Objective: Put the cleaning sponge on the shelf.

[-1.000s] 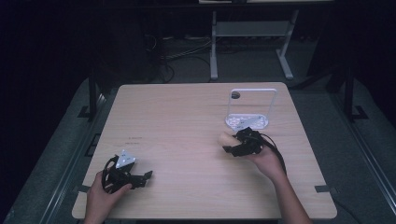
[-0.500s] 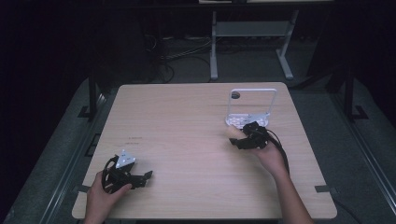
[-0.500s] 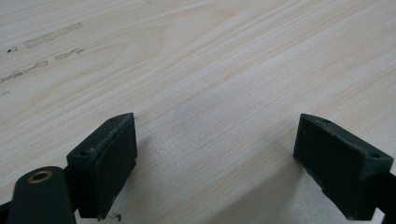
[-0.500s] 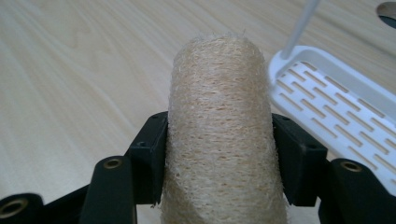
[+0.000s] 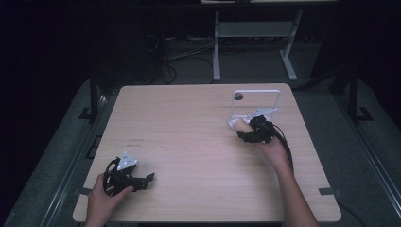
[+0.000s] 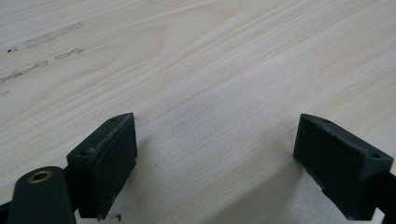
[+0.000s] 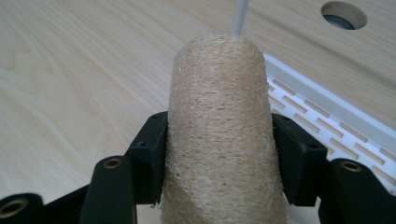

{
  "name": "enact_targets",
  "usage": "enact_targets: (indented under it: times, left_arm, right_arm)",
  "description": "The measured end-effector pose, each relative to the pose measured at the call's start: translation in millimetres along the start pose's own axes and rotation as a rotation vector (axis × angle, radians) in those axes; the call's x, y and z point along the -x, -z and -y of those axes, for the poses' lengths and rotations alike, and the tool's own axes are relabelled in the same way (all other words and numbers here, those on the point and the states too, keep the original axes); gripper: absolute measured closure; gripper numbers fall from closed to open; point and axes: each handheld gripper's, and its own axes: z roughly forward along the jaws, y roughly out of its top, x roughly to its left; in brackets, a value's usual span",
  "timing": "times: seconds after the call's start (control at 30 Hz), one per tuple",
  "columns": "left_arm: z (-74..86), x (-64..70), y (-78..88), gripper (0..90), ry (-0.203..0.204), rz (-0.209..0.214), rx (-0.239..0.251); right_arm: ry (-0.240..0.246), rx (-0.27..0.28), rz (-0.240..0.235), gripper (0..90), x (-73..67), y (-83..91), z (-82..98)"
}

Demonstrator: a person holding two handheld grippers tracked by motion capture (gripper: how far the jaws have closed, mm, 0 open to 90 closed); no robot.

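My right gripper (image 5: 247,130) (image 7: 219,158) is shut on a beige loofah sponge (image 7: 219,135) (image 5: 240,125), a rough fibrous cylinder pinched between both black pads. It hovers at the front edge of a white slotted rack (image 5: 255,106) (image 7: 327,121) at the table's far right. The rack has a thin white upright frame. My left gripper (image 5: 142,182) (image 6: 215,168) rests low over bare wood near the front left of the table, its jaws wide open with nothing between them.
The light wooden table (image 5: 189,142) has a round cable hole (image 5: 238,96) (image 7: 343,14) just behind the rack. Faint dark marks (image 6: 46,42) streak the wood ahead of the left gripper. Dark floor, cables and a metal stand (image 5: 255,42) lie beyond the far edge.
My right gripper has carried the loofah sponge away from me and slightly right, up to the white rack. The left gripper has stayed where it was.
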Motion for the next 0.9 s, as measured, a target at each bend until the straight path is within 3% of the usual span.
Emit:
enact_targets:
  times: [0.37,0.9]
  left_arm:
    - [0.0,0.0,0.0,12.8,0.000,0.001,0.000]
    - [0.0,0.0,0.0,12.8,0.000,0.000,0.000]
  right_arm:
    - [-0.044,0.005,0.043,42.1,16.2,-9.2,-8.6]
    - [-0.084,-0.060,0.080,42.0,33.3,-33.1,-13.5]
